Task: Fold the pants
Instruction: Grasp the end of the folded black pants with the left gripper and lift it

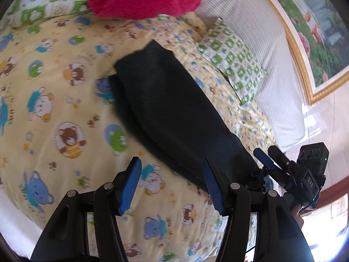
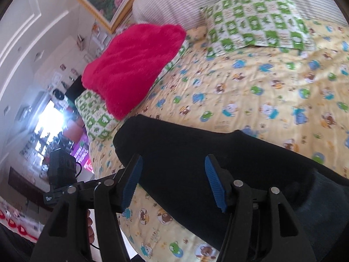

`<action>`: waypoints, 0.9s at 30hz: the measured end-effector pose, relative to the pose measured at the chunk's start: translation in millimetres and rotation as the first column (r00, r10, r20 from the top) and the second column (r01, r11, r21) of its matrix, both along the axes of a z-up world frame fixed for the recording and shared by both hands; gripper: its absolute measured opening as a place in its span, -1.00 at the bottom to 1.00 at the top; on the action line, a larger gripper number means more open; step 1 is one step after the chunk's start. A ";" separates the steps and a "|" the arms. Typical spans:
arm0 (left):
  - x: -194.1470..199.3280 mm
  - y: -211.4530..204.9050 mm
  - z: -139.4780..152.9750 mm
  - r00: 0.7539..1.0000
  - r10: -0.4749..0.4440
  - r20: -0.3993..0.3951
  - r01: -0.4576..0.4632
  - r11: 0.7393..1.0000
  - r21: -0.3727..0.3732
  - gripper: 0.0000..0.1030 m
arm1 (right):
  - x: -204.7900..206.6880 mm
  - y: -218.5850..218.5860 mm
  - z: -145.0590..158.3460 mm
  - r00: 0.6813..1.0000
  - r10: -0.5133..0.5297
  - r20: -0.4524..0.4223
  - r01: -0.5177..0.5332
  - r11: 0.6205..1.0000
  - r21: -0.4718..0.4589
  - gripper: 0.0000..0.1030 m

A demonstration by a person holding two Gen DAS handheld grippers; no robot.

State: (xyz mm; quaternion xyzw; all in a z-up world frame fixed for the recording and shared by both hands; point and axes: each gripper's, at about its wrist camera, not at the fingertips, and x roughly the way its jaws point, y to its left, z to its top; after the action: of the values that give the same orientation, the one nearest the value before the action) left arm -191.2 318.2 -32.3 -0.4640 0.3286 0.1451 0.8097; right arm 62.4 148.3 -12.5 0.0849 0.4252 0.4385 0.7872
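Left wrist view: pants (image 1: 174, 113) long axis runs near-right to far-left on bed (image 1: 54, 109). Left gripper (image 1: 172, 187) released, empty. Right gripper (image 2: 174, 185) released, directly over pants, nearer.

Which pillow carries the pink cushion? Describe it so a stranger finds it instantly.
Start at the yellow cartoon-bear bedspread and go to its head end. The green-and-white checked pillow there lies under the fluffy pink cushion. Its twin, nearer the striped headboard, has nothing on it.
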 end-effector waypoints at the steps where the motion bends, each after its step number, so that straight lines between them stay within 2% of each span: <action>1: -1.2 3.3 -1.4 1.000 0.014 0.000 -0.014 1.000 -0.007 0.14 | 0.9 6.9 -1.0 1.000 0.018 -0.001 -0.018 1.000 -0.014 0.19; 10: 0.3 34.0 -14.4 0.996 0.088 0.004 -0.087 0.993 -0.084 0.16 | 26.0 56.2 -0.6 0.994 0.113 -0.005 -0.113 0.991 -0.067 0.20; 12: 0.9 39.8 -17.6 0.994 0.108 0.003 -0.107 0.989 -0.102 0.17 | 34.6 71.5 0.6 0.989 0.148 -0.003 -0.148 0.985 -0.086 0.29; 13: 1.6 41.4 -19.1 0.993 0.114 0.002 -0.113 0.988 -0.109 0.17 | 39.0 78.0 0.3 0.986 0.167 -0.001 -0.167 0.982 -0.093 0.46; 14: 2.8 42.7 -20.6 0.993 0.121 -0.001 -0.120 0.986 -0.115 0.17 | 43.3 85.0 0.1 0.982 0.190 -0.001 -0.189 0.977 -0.102 0.51; 22: 8.4 49.3 -29.8 0.986 0.166 0.007 -0.163 0.975 -0.149 0.17 | 74.6 155.7 3.1 0.921 0.389 -0.006 -0.383 0.902 -0.198 0.51; 27: 12.2 48.2 -31.0 0.984 0.176 0.006 -0.174 0.976 -0.130 0.16 | 86.9 194.7 -11.1 0.864 0.499 -0.069 -0.501 0.837 -0.221 0.51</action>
State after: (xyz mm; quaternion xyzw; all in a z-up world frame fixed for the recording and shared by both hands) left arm -179.1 366.3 -63.3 -0.5438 0.2881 0.1901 0.7650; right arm 149.3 343.1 -23.7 -0.1193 0.4840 0.5755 0.6483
